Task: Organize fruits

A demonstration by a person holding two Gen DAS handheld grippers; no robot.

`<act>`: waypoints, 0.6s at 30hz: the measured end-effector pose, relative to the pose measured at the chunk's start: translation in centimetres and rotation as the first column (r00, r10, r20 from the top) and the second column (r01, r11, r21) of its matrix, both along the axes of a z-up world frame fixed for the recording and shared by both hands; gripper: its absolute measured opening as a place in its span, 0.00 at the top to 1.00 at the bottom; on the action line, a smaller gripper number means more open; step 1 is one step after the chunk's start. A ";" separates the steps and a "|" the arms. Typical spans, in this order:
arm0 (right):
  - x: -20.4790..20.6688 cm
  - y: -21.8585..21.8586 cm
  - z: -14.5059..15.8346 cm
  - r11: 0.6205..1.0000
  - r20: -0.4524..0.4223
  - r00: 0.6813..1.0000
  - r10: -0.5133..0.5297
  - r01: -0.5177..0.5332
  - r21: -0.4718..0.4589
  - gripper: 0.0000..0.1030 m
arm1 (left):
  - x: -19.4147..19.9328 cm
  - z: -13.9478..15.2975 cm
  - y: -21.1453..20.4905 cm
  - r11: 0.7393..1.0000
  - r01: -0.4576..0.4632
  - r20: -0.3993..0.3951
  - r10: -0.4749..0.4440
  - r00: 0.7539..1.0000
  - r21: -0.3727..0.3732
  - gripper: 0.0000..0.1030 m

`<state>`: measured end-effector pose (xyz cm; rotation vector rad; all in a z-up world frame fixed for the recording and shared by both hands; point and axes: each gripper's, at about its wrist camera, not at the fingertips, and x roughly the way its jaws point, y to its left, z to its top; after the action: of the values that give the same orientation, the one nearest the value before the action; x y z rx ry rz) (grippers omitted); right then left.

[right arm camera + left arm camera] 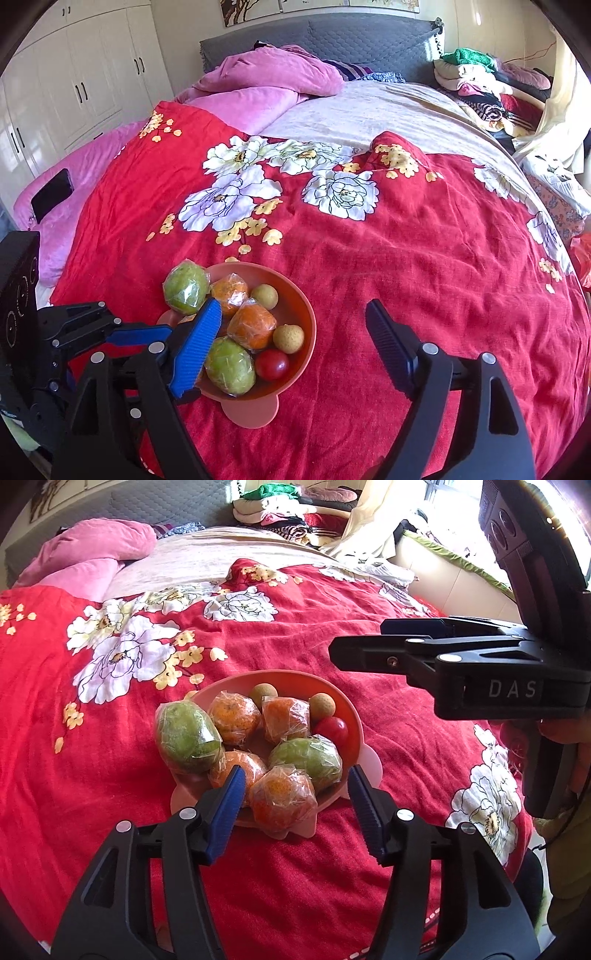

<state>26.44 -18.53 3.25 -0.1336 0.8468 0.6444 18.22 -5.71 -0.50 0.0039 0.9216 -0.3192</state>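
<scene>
The fingers of the left gripper (295,805) stand wide apart and empty, straddling the nearest wrapped orange (282,801) at the front rim of the pink bowl (354,716) on the bed, while the right gripper (291,347), equally spread and empty, hangs off to the bowl's right.

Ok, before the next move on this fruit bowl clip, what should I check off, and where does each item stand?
1. Left tool open: ok, jaws spread around the near wrapped orange, not closed on it.
2. Right tool open and empty: ok.
3. Bowl sits flat on the red quilt: ok.
4. Fruit contained: not ok; one green wrapped fruit perches on the rim, leaning outward.
5. Small fruit free to grasp: ok; the red tomato and two pale round fruits lie uncovered.
6. Where sorted fruit should go: cannot tell, no second container in view.
</scene>
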 end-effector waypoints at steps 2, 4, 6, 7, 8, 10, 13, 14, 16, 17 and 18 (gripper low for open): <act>-0.2 0.0 0.3 1.000 0.003 1.000 -0.002 0.002 0.002 0.20 | -0.1 0.2 0.0 1.000 -0.004 0.004 0.004 1.000 0.001 0.49; -0.3 -0.1 0.5 1.000 0.010 1.000 -0.004 0.004 0.002 0.18 | -0.2 0.4 0.1 1.000 -0.004 0.007 0.004 1.000 -0.001 0.48; -0.5 -0.2 0.8 1.000 0.014 1.000 -0.006 0.005 0.002 0.18 | -0.3 0.7 0.2 1.000 -0.008 0.014 0.008 1.000 0.001 0.46; -0.6 -0.2 0.9 1.000 0.016 1.000 -0.007 0.007 0.003 0.17 | -0.4 0.9 0.2 1.000 -0.007 0.016 0.007 1.000 -0.002 0.45; -0.7 -0.3 1.1 1.000 0.020 1.000 -0.008 0.008 0.004 0.17 | -0.5 1.0 0.2 1.000 -0.009 0.019 0.009 1.000 -0.003 0.44; -1.0 -0.4 1.4 1.000 0.026 1.000 -0.010 0.010 0.003 0.17 | -0.6 1.3 0.3 1.000 -0.012 0.026 0.012 1.000 0.000 0.42; -1.6 -0.6 2.0 1.000 0.035 0.999 -0.012 0.012 0.009 0.15 | -0.9 1.8 0.5 1.000 -0.020 0.034 0.020 0.999 0.001 0.36; -1.8 -0.7 2.2 1.000 0.038 0.999 -0.012 0.012 0.011 0.14 | -1.1 2.0 0.6 1.000 -0.024 0.037 0.024 0.999 0.002 0.33; -2.5 -0.8 2.6 1.000 0.051 0.999 -0.009 0.008 0.013 0.13 | -1.5 2.3 0.8 0.999 -0.033 0.042 0.033 0.999 0.003 0.28; -2.9 -0.9 2.9 1.000 0.058 0.998 -0.012 0.011 0.017 0.12 | -1.7 2.4 0.9 0.999 -0.038 0.044 0.038 0.998 0.006 0.25; -3.2 -1.0 3.1 1.000 0.062 0.998 -0.011 0.010 0.020 0.11 | -1.8 2.5 1.0 0.999 -0.046 0.047 0.045 0.998 0.009 0.24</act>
<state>23.19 -19.55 6.34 -0.1304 0.7810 0.6353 16.37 -4.74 2.00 -0.0005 0.8758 -0.2714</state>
